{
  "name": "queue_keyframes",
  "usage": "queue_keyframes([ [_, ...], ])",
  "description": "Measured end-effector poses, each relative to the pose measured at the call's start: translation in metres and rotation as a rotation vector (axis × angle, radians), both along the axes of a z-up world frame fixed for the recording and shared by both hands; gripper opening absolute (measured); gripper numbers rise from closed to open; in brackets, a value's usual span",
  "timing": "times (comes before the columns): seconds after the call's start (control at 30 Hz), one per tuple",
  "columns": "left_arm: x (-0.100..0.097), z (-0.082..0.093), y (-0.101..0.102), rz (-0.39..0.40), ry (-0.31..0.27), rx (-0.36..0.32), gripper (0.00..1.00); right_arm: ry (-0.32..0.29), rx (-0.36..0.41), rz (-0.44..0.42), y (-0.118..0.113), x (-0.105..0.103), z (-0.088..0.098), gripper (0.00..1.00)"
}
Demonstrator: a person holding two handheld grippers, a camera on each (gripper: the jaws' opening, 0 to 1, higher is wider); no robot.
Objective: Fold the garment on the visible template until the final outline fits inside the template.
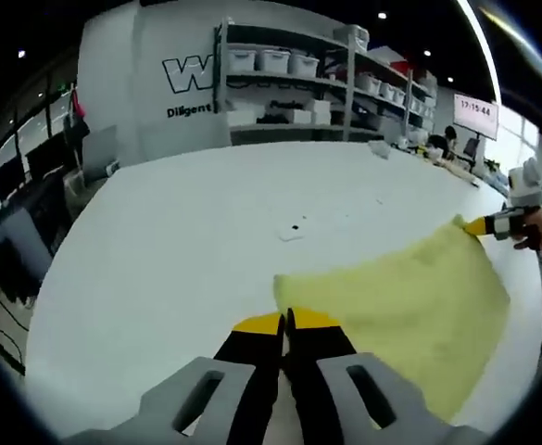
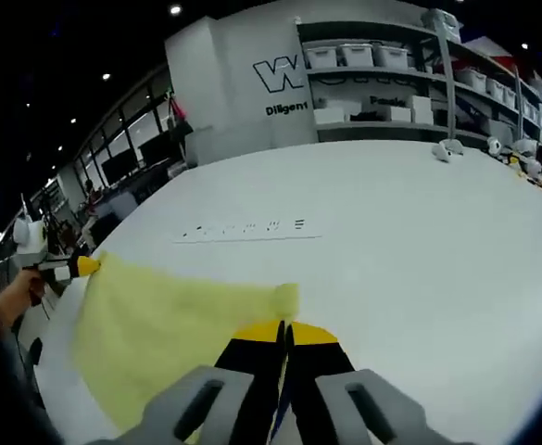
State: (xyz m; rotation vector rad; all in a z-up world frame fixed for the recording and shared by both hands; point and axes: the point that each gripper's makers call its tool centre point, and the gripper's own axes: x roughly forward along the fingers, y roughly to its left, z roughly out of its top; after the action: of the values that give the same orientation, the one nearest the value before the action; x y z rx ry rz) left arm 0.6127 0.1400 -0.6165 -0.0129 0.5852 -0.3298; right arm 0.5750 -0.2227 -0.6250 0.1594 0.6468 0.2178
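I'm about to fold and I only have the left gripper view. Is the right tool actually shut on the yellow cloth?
Observer: Yes. In the right gripper view, the right tool has its jaws together on a bunched corner of the yellow cloth.
Operator: Anything on the table past it?
Observer: A row of small dark marks over a thin line, on the white table beyond the cloth.
Operator: And my left tool from there?
Observer: The left tool is at the cloth's other corner, with a hand behind it.
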Motion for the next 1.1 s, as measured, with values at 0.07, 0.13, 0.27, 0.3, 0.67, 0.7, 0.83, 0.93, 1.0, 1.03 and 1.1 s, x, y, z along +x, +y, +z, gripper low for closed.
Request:
queue_keyframes([
  [0.07,0.002,-0.012,-0.002,-0.001,0.032,0.005,0.05,0.023,-0.005,-0.026,-0.004,0.002,-0.011,0.0],
  [0.13,0.003,-0.022,-0.006,-0.014,0.044,0.037,0.05,0.045,0.005,-0.035,-0.002,0.004,-0.021,0.0],
  [0.27,0.001,-0.038,-0.004,-0.022,0.077,0.091,0.05,0.057,-0.019,-0.016,0.002,0.004,-0.029,0.0],
  [0.3,0.001,-0.038,-0.004,-0.019,0.08,0.089,0.05,0.059,-0.024,-0.012,0.002,0.004,-0.031,0.0],
  [0.67,-0.018,-0.022,-0.005,-0.084,0.065,0.094,0.25,0.058,-0.002,0.001,0.004,-0.007,-0.02,0.18],
  [0.7,-0.021,-0.02,-0.004,-0.085,0.066,0.094,0.27,0.061,0.028,-0.003,0.008,-0.012,-0.017,0.25],
  [0.83,-0.041,-0.01,-0.008,-0.105,0.06,0.056,0.36,0.06,0.09,0.005,0.019,-0.032,-0.007,0.48],
  [0.93,-0.053,-0.006,-0.01,-0.12,0.056,0.039,0.41,0.061,0.097,0.029,0.027,-0.05,-0.003,0.51],
  [1.0,-0.06,-0.004,-0.011,-0.122,0.05,0.021,0.43,0.069,0.093,0.043,0.029,-0.058,-0.003,0.53],
  [1.03,-0.066,-0.002,-0.012,-0.123,0.044,0.01,0.45,0.076,0.089,0.05,0.031,-0.065,-0.002,0.53],
  [1.1,-0.074,-0.001,-0.014,-0.129,0.035,-0.008,0.49,0.078,0.085,0.064,0.033,-0.074,-0.002,0.54],
])
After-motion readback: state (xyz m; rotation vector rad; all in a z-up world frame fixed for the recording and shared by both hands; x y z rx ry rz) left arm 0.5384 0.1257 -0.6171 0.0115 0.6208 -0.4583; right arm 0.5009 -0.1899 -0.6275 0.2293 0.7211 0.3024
